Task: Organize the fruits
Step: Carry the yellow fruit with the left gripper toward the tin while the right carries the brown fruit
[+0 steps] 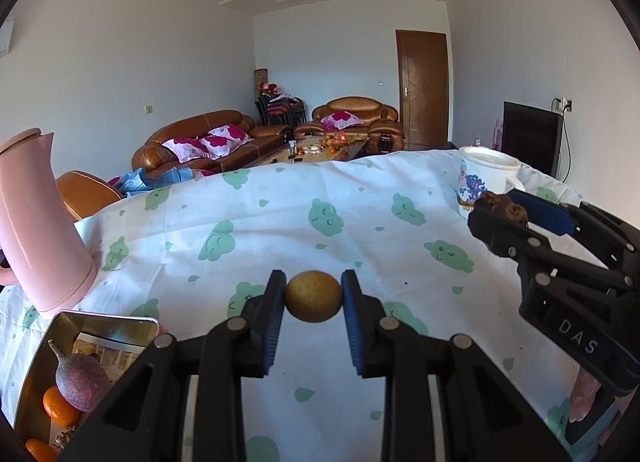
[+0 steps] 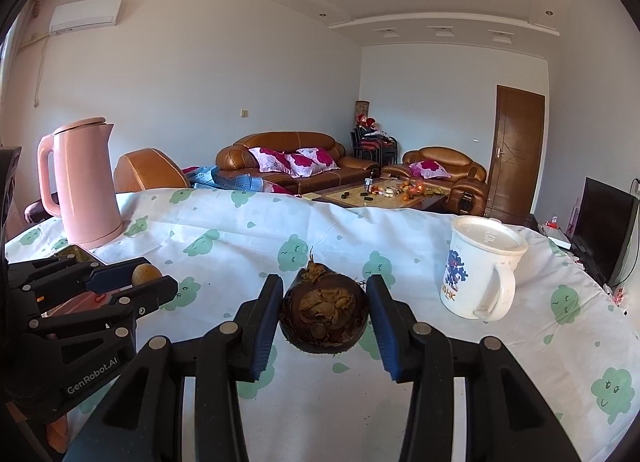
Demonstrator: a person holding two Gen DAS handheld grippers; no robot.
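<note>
Landmark: the metal tray [image 1: 36,346], low left in the left wrist view, on a table with a white tablecloth [image 1: 320,222] printed with green clouds.

Nearest, just right of the tray: left gripper [image 1: 313,296] clamped on a small round yellow-brown fruit [image 1: 313,296], both blue pads against its sides, fruit held above the cloth. In the right wrist view the same fruit [image 2: 146,274] peeks out between the left gripper's fingers beside the tray's corner [image 2: 76,252].

Tray contents, from what shows: a purple-red fruit with pointed stem [image 1: 80,380], one orange [image 1: 60,406] below and touching it, a second orange [image 1: 40,450] at the frame's bottom edge. Rest of the tray is hidden behind the gripper.

Well right of the tray: right gripper [image 2: 325,312] closed on a dark brown round fruit with dried leafy top [image 2: 325,312], pads pressing both sides, fruit lifted off the cloth. In the left wrist view that gripper [image 1: 500,210] holds it up in front of the mug. A person's fingers [image 1: 582,394] wrap its handle.

Just behind the tray: pink electric kettle [image 1: 36,218], upright, lid shut, contents not visible.

Farther right of the tray, near the table's far edge: white mug [image 2: 476,266] with blue print, upright, covered by a white lid, handle toward the camera; inside cannot tell.

Far beyond the tray: brown sofas [image 1: 208,138] with floral cushions and a cluttered coffee table [image 1: 320,148].
</note>
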